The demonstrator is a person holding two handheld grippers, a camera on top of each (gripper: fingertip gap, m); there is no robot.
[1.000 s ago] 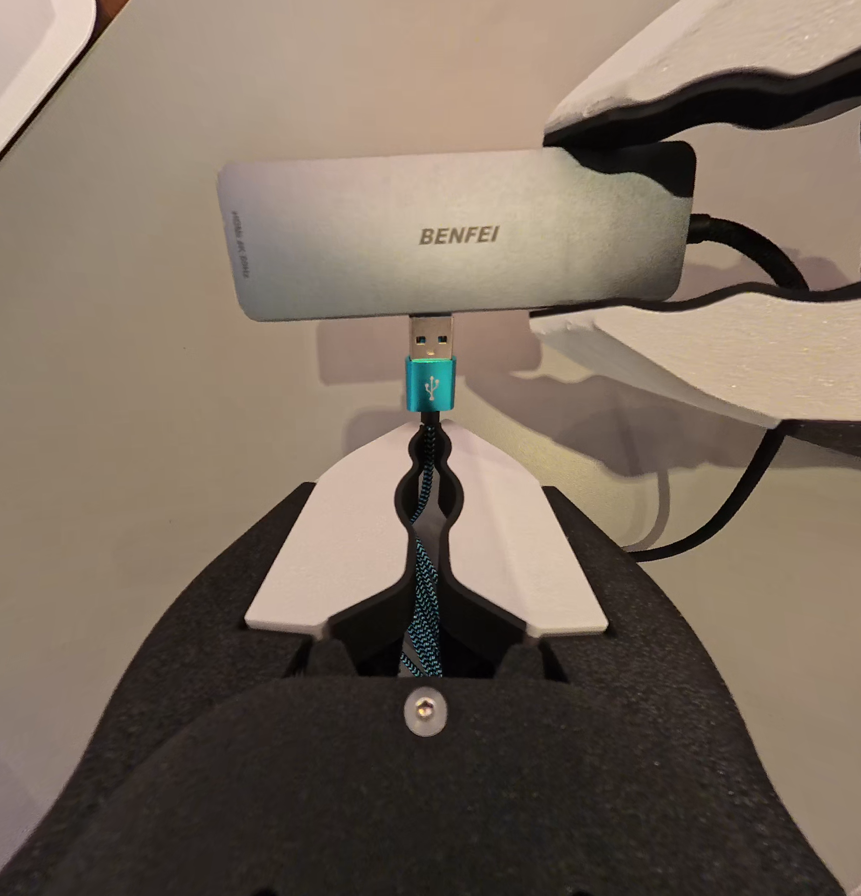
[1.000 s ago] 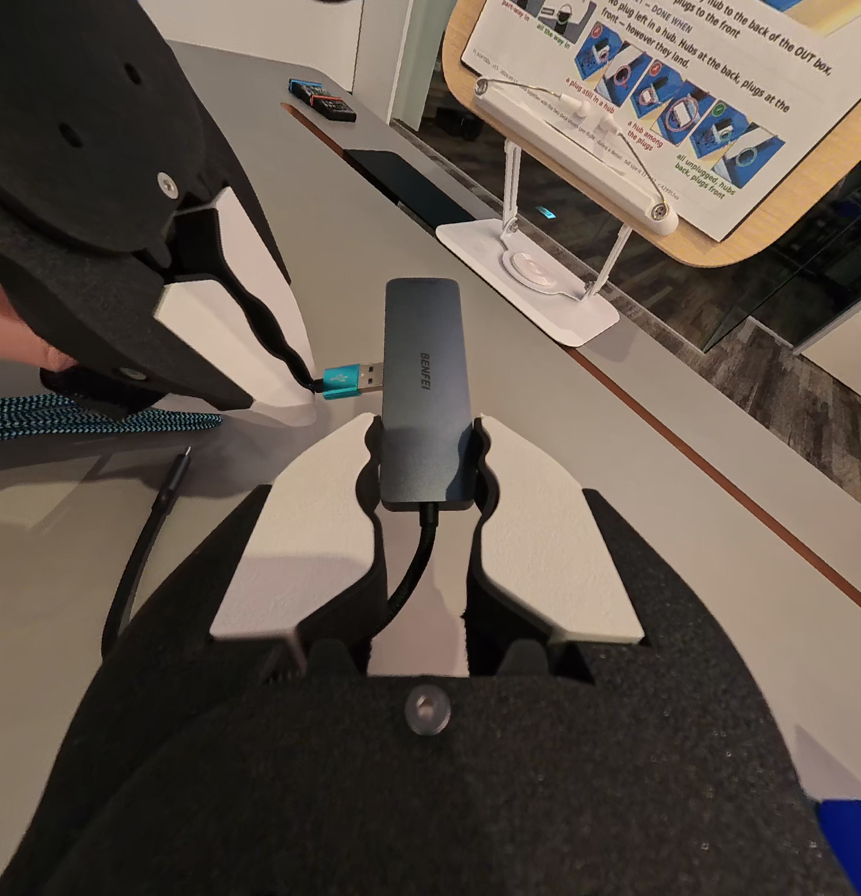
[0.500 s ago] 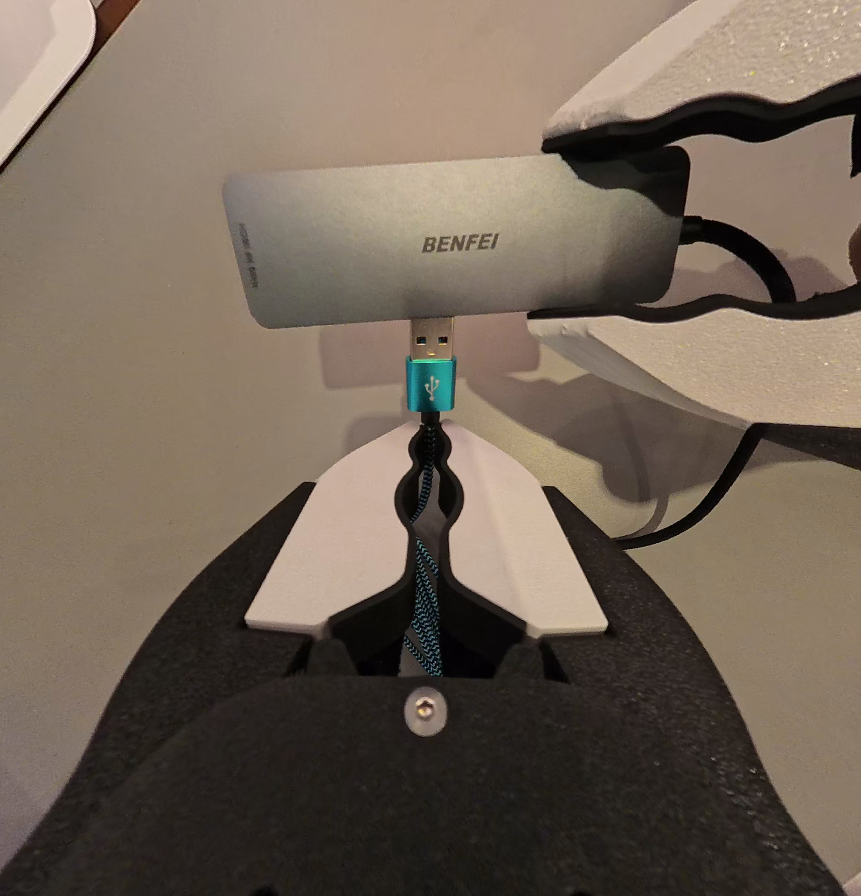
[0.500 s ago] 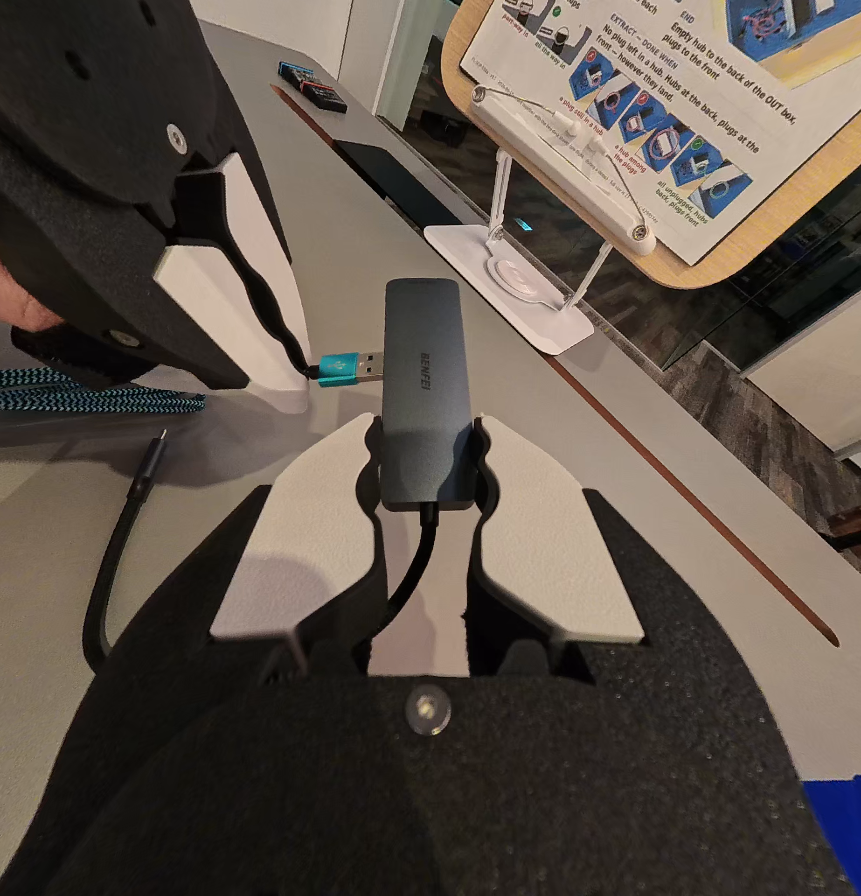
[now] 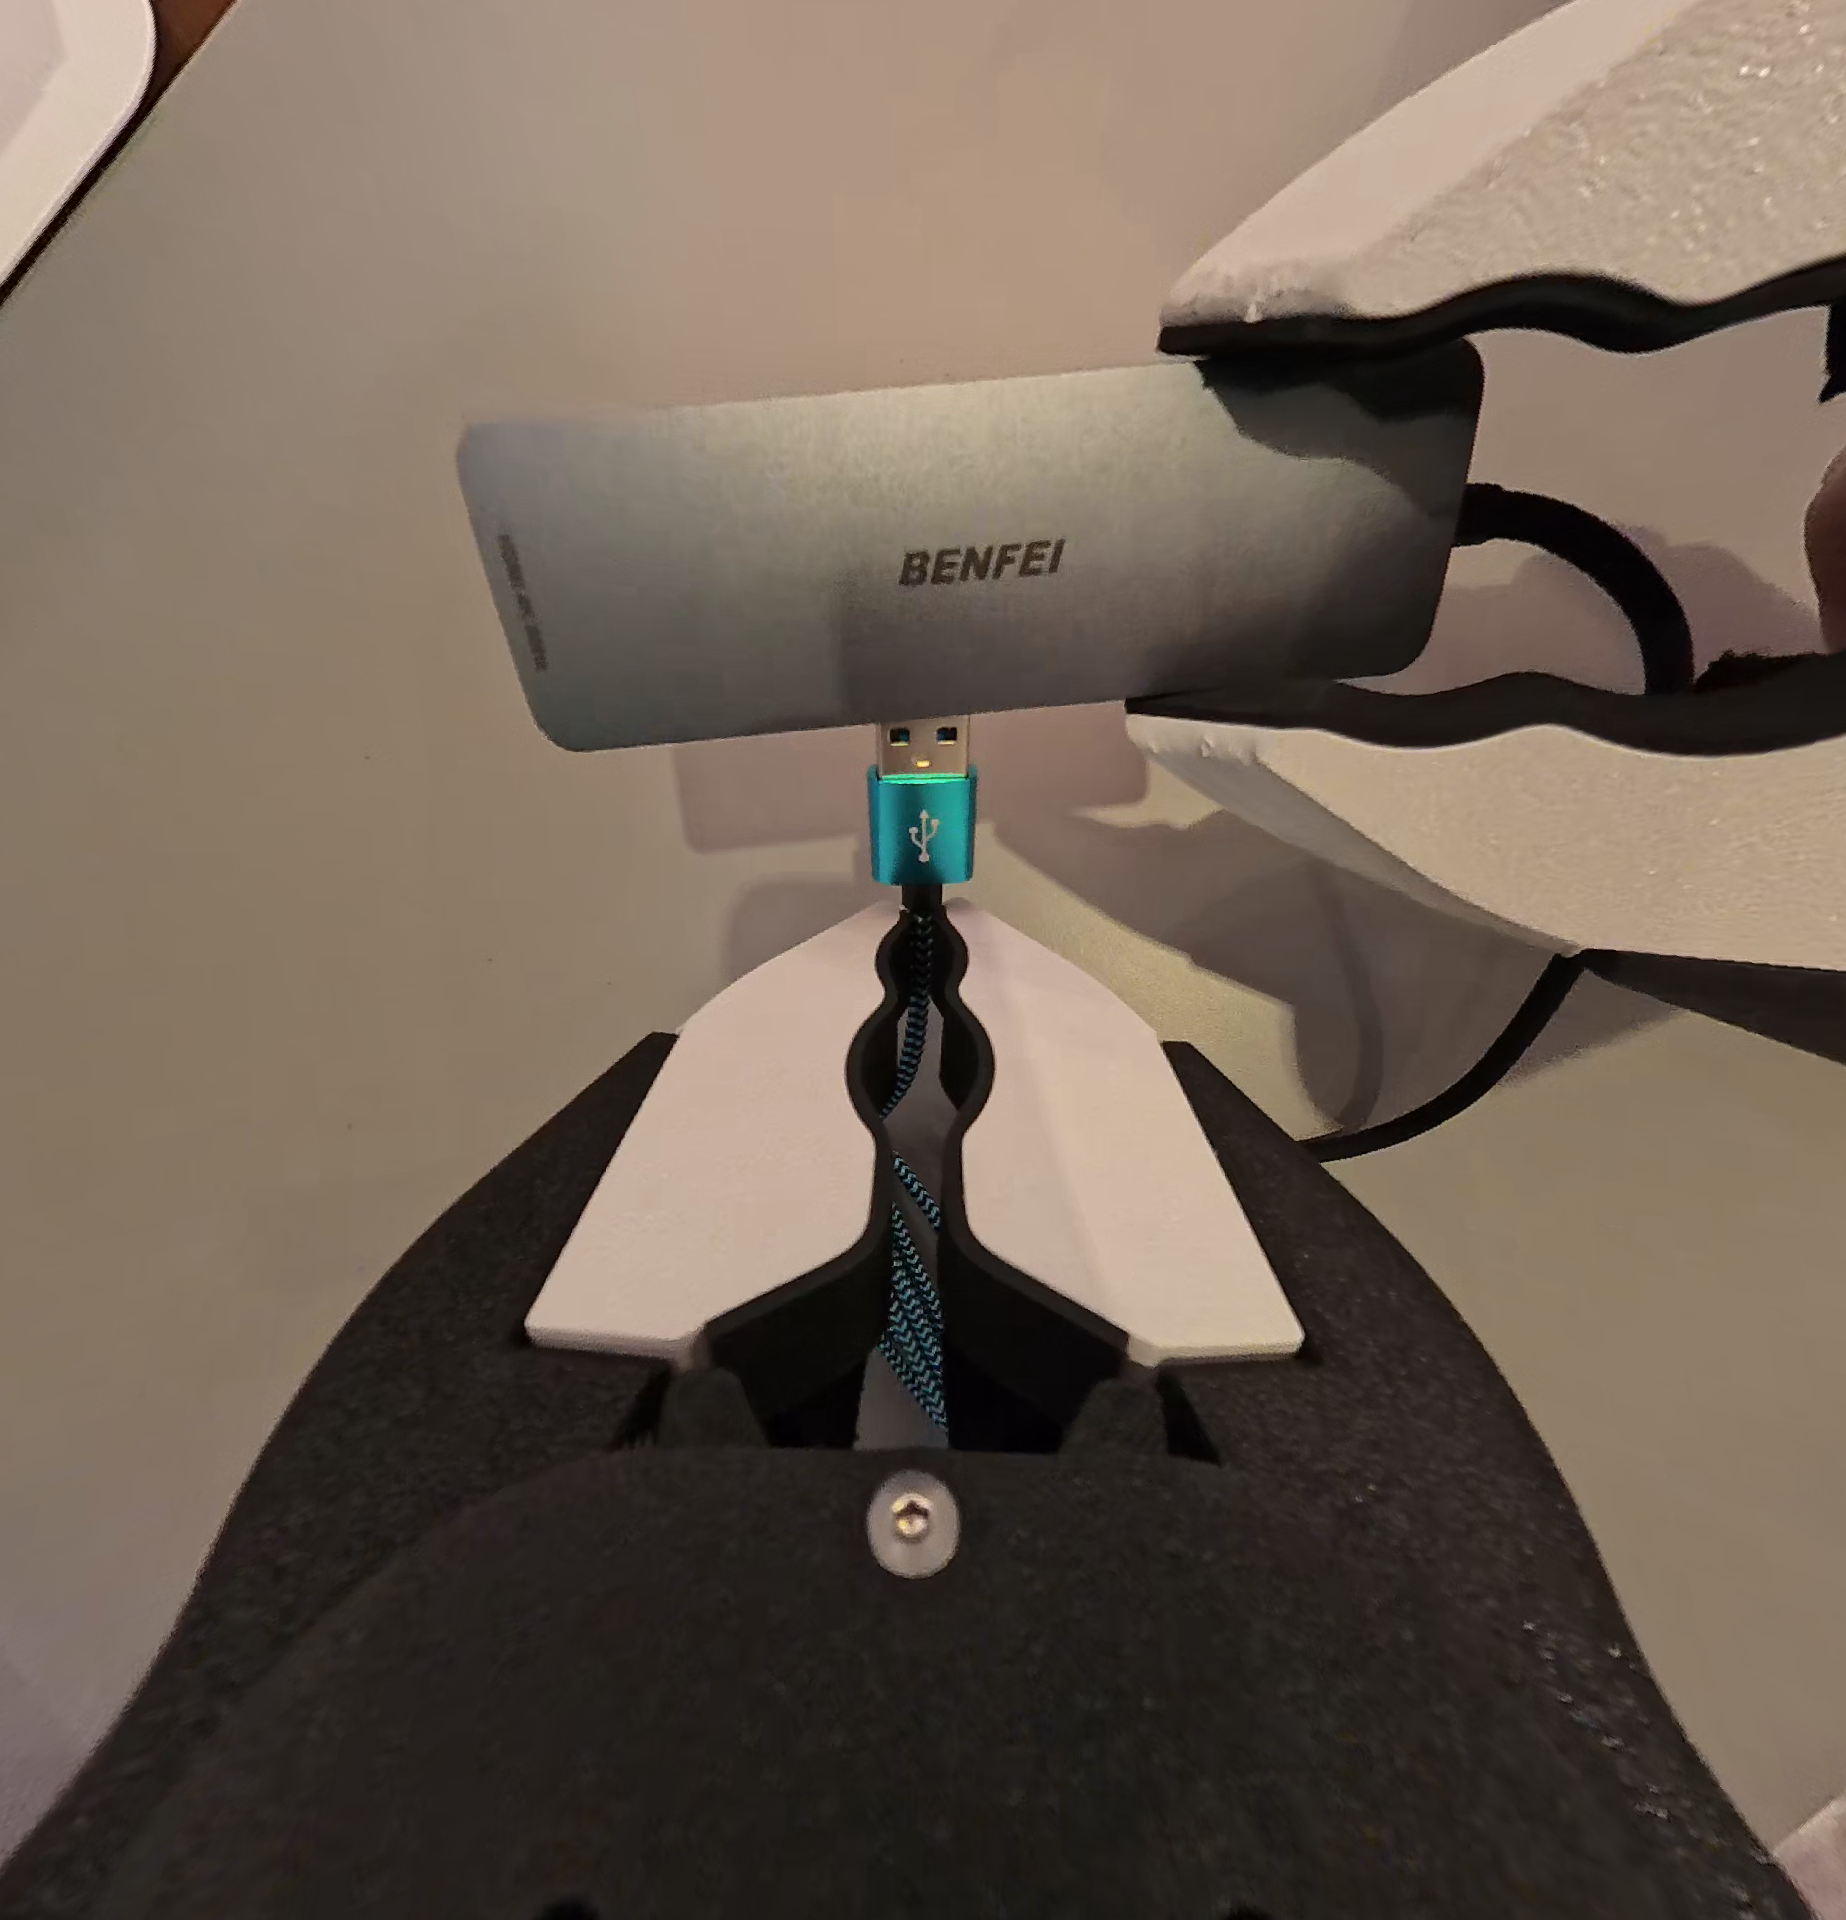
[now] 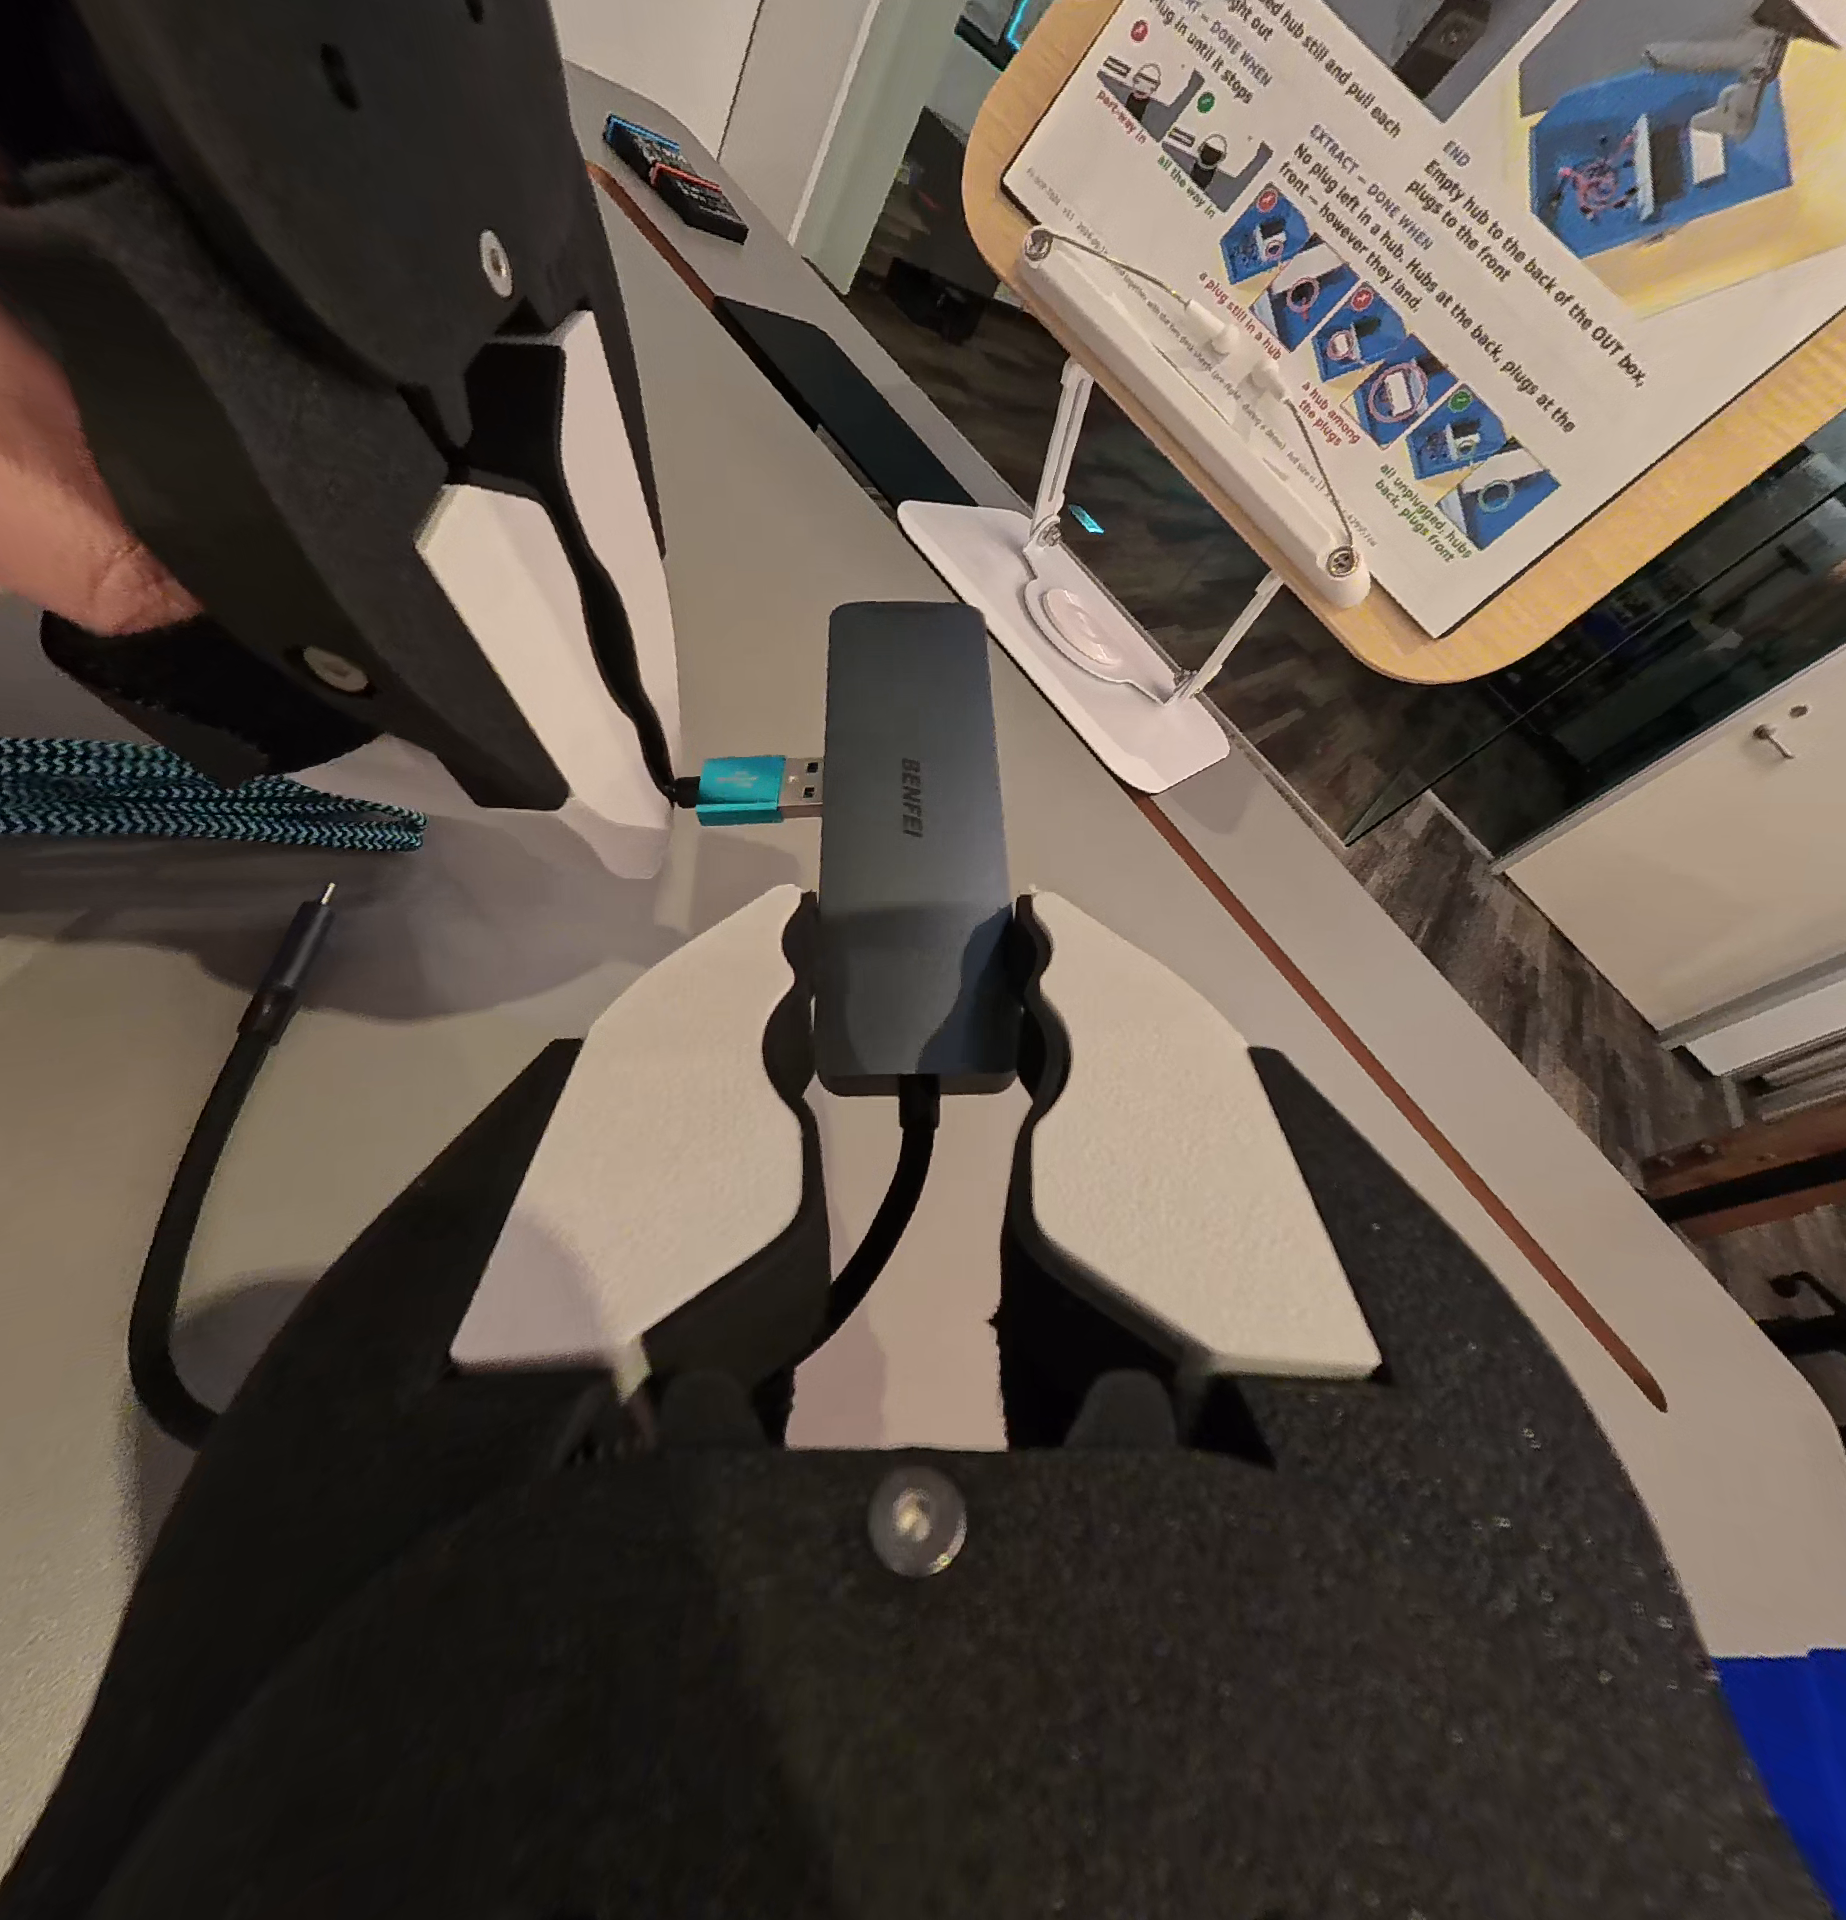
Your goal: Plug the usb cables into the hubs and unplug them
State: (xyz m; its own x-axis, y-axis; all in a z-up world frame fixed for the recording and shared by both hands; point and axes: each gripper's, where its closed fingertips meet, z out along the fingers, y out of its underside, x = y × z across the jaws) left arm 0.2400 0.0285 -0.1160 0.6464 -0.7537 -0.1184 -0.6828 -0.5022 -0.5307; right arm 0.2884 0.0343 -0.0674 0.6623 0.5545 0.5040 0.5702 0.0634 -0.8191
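Pinching braided cable [image 5: 914,1049] just behind teal plug [image 5: 921,831], left gripper [image 5: 917,935] nearly closed; right gripper [image 6: 914,935] clamped on light, rigid, slick hub [image 6: 914,821], above table [image 6: 1085,862] far edge; plug partway in; floppy cable, better gripping plug shell

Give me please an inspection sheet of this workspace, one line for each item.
Surface: grey table, brown stripe near its edge.
Job's things: grey hub; teal plug at its side port, metal partly showing.
Clutter: small dark boxes far back.
Grippers: right gripper shut on hub; left gripper shut on braided cable behind the plug.
Cables: black hub cable loops on table; braided cable bundle at left.
Surroundings: instruction board on white stand, cabinets, dark floor.
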